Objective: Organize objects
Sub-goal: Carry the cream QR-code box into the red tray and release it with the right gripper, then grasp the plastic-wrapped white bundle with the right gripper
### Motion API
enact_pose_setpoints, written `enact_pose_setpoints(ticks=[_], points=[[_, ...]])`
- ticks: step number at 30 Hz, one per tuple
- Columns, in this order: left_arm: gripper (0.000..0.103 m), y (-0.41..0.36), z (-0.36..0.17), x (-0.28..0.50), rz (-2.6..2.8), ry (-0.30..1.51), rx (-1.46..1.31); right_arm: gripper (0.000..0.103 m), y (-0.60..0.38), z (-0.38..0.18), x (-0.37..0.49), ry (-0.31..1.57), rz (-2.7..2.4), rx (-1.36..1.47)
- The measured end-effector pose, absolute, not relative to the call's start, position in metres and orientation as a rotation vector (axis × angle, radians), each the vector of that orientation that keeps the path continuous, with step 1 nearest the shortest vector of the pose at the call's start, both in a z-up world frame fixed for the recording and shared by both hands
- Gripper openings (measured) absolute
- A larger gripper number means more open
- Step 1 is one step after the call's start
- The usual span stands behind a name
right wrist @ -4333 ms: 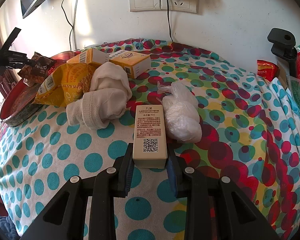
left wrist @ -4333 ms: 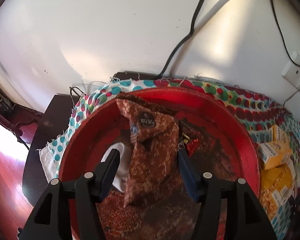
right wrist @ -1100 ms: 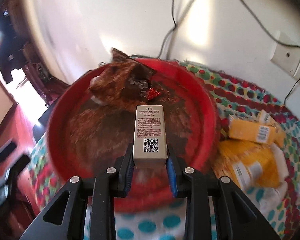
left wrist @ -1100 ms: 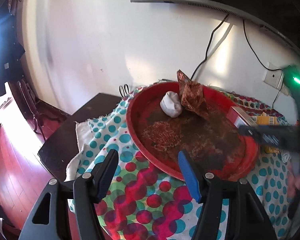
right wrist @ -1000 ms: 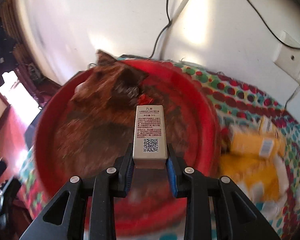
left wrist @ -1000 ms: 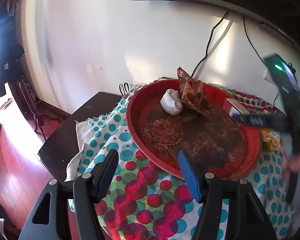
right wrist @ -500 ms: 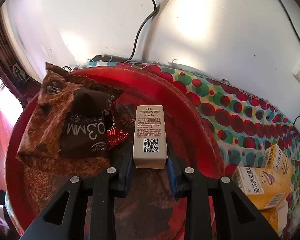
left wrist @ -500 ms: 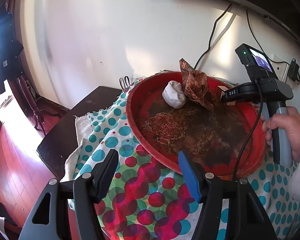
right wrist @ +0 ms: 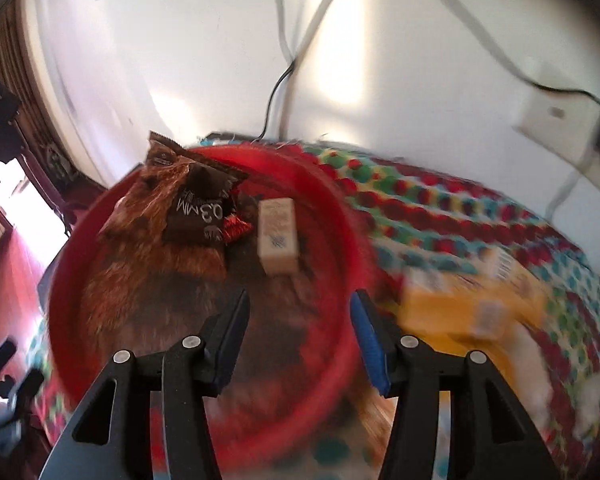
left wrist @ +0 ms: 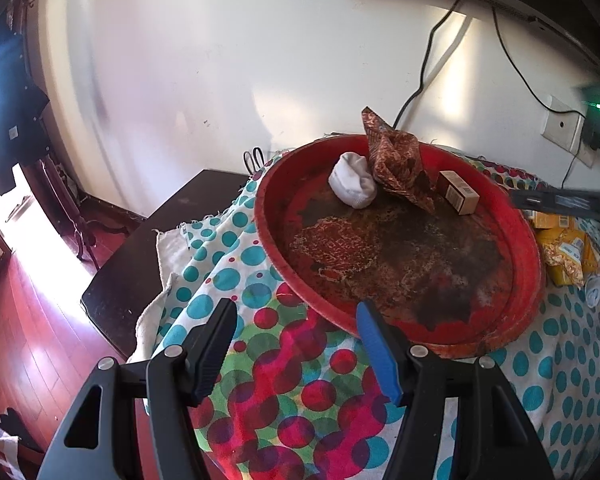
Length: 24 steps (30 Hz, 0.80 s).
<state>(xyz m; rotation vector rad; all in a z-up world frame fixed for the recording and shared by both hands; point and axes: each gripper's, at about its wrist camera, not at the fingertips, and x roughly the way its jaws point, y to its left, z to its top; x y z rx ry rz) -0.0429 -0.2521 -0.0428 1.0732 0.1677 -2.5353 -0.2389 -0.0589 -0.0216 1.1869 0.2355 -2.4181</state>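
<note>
Left wrist view: the left gripper [left wrist: 296,344] hangs with its jaws apart and empty over the dotted cloth [left wrist: 256,292]; the small cardboard box [left wrist: 458,197], clamped a moment ago, now lies in the round red tray [left wrist: 528,248] beside a crinkled brown packet [left wrist: 396,164] and a soft white bundle [left wrist: 352,180].

Right wrist view: the right gripper [right wrist: 300,340] is opening with nothing between its jaws; the box sits free ahead, so that item looks delivered; yellow cartons [right wrist: 468,300] await, blurred.
</note>
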Motion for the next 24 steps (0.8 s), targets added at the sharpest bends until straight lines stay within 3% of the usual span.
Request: enact_pose_setpoints(ticks=[6, 14, 24], points=[[0.064, -0.236, -0.043, -0.043, -2.56, 0.113, 1.071, 0.057, 0.057, -0.01, -0.202, 0.156, -2.576, 1.146], [0.064, -0.203, -0.045, -0.05, -2.64, 0.002, 1.091, 0.058, 0.203, -0.028, -0.19, 0.084, -2.813, 1.271], [0.064, -0.146, -0.034, -0.045, -2.797, -0.135, 1.128, 0.058, 0.249, -0.061, -0.209, 0.126, -2.833, 1.315]])
